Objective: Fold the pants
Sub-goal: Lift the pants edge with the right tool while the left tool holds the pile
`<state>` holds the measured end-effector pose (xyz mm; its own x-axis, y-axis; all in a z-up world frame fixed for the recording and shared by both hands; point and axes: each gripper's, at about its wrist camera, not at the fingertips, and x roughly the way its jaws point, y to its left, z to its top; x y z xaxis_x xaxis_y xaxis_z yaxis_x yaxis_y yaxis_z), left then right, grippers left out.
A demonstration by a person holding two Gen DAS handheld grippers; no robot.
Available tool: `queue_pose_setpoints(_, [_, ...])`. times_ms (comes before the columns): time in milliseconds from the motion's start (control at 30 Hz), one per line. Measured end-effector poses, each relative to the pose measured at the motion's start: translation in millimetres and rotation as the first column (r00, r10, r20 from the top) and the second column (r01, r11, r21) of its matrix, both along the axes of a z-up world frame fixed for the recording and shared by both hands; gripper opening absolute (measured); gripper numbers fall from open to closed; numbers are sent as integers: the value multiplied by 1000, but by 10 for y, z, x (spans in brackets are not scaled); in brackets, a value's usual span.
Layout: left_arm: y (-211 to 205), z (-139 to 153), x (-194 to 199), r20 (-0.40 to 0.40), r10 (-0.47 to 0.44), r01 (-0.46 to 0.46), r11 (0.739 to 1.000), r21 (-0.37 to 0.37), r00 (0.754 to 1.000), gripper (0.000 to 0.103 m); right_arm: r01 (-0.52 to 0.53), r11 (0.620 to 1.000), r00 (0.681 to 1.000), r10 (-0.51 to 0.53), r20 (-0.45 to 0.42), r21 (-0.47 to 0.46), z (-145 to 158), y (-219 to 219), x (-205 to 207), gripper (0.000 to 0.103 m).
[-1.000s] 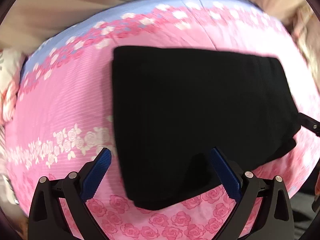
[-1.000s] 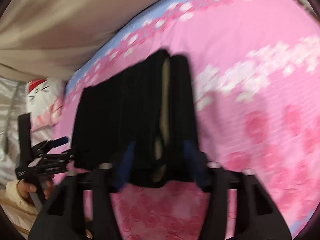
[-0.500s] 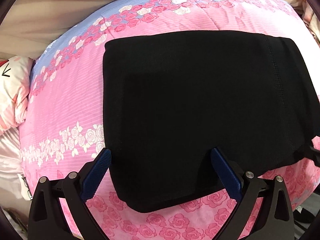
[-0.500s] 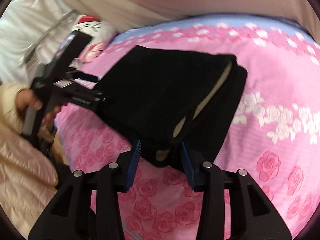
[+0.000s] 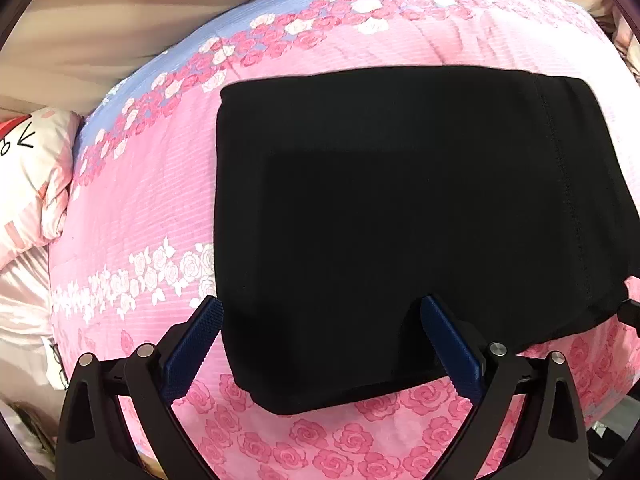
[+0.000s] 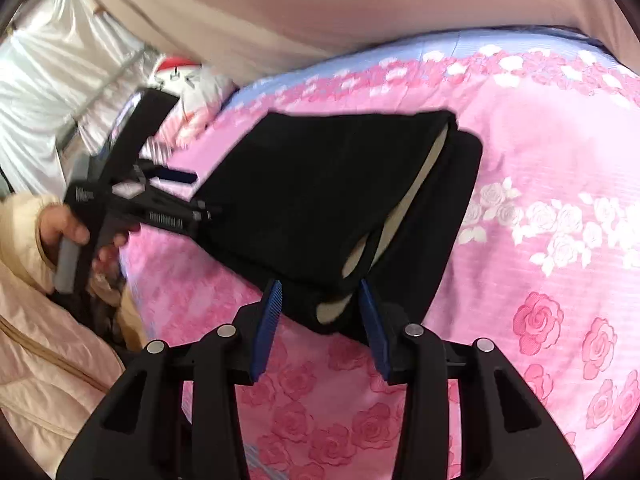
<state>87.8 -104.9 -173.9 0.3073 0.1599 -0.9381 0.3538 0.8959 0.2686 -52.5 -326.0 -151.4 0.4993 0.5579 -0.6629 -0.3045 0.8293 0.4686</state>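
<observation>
Black fabric makes up the pants (image 5: 400, 220), folded into a thick rectangular stack that lies on a pink bedspread (image 5: 152, 208) printed with roses. Seen from the left wrist, the stack's long axis runs left to right across the bed, with a stitched seam running near to far close to its right end. From the right wrist the layers at that end show in section: dark folds with a pale cream lining (image 6: 416, 184) between them, the edges facing the camera. The left gripper (image 5: 320, 320) hangs over the near left corner of the stack with its blue pads (image 5: 196, 344) spread wide; one finger sits just off the left edge over the bedspread, the other over the cloth, and neither presses on it. The right gripper (image 6: 320, 312) has its jaws partly closed around the near corner of the layered end, the bundle between the blue pads (image 6: 268, 320), which appear to pinch it. In the right wrist view a hand (image 6: 68, 232) in a pale padded sleeve (image 6: 24, 216) holds the left gripper's handle at the far left. A cartoon-print pillow (image 5: 32, 168) lies at the left edge of the bed, and beige fabric (image 6: 320, 8) hangs beyond the far side.
</observation>
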Motion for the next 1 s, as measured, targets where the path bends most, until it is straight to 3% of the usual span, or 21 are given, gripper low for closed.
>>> queue_pose_setpoints(233, [-485,37,-225,9,-165,165,986,-30,986,98,13,965,1000,-13,-1,262,139,110,312,40])
queue_pose_setpoints(333, [-740,-4,-396,21,-257,257,966,-26,966,98,9,956,1000,-1,-28,293,91,138,444,41])
queue_pose_setpoints(400, [-890,-96,-441,57,-290,288,957,42,955,98,29,955,998,-13,-55,294,68,85,445,41])
queue_pose_setpoints(467, [-970,-181,-394,61,-267,263,963,61,962,98,66,956,997,-52,-57,286,95,-61,325,41])
queue_pose_setpoints(567, [-893,-181,-215,12,-132,133,991,-29,991,98,132,975,990,-121,-73,180,82,-252,150,41])
queue_pose_setpoints(700, [-657,-52,-31,8,45,-43,986,-164,999,98,65,996,993,-59,-99,57,-24,-201,165,41])
queue_pose_setpoints(767, [-614,-66,62,-2,91,-90,982,-168,996,98,24,999,995,-19,-95,47,-46,-98,235,41])
queue_pose_setpoints(867, [-611,-107,148,-5,102,-102,986,-135,995,98,-25,994,994,35,-100,102,-19,72,377,41])
queue_pose_setpoints(1000, [-688,84,96,3,63,-61,981,-186,998,96,-97,993,995,97,-2,64,152,295,413,41])
